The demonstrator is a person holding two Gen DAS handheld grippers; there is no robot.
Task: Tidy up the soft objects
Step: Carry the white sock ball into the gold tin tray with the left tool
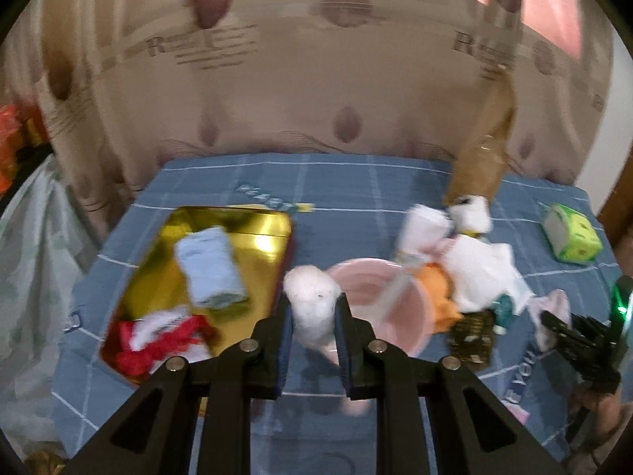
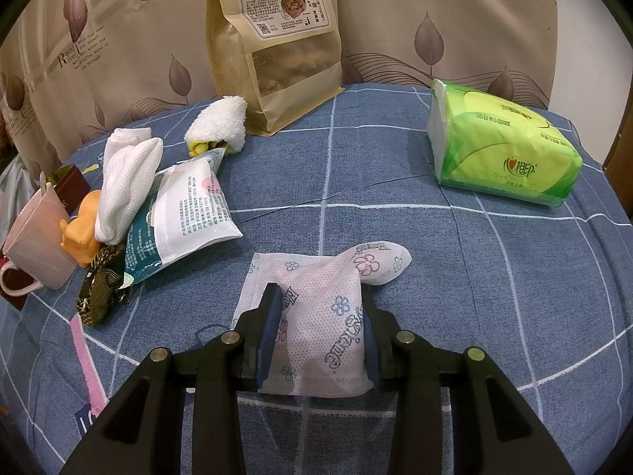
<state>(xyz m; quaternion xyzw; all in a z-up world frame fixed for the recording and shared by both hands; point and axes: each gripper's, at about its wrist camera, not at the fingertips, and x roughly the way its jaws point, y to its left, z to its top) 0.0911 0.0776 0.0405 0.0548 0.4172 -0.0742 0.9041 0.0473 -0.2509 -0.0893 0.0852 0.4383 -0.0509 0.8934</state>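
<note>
- Left wrist view: the left gripper (image 1: 313, 318) pinches a white fluffy soft item (image 1: 312, 297) between its blue pads; the picture is blurred by motion.
- The held item hangs above the blue checked cloth (image 1: 237, 182), between the gold tray (image 1: 253, 233) and the pink cup (image 1: 395, 312).
- The gold tray lies left of the gripper. It holds a rolled light-blue cloth (image 1: 211, 267) and a red-and-white fabric piece (image 1: 158, 340).
- Right of the cup lies a pile of white cloths (image 1: 474, 261) with an orange item (image 1: 439, 293). A green tissue pack (image 1: 573, 233) sits far right.
- The right gripper (image 1: 581, 336) shows at the right edge of this view.
- Right wrist view: the right gripper (image 2: 320, 316) is pressed onto a white flower-printed sachet (image 2: 328, 316), one pad on each side. The sachet rests on the blue checked cloth (image 2: 435, 257).
- A brown snack bag (image 2: 273, 39) stands upright at the back, with a white fluffy roll (image 2: 221, 122) just beside it.
- At left lie a printed white pouch (image 2: 190, 206), a white mesh cloth (image 2: 126, 186), an orange item (image 2: 81, 233) and a pink mug (image 2: 35, 241).
- The green tissue pack (image 2: 502, 146) lies at right, well apart from the sachet.
</note>
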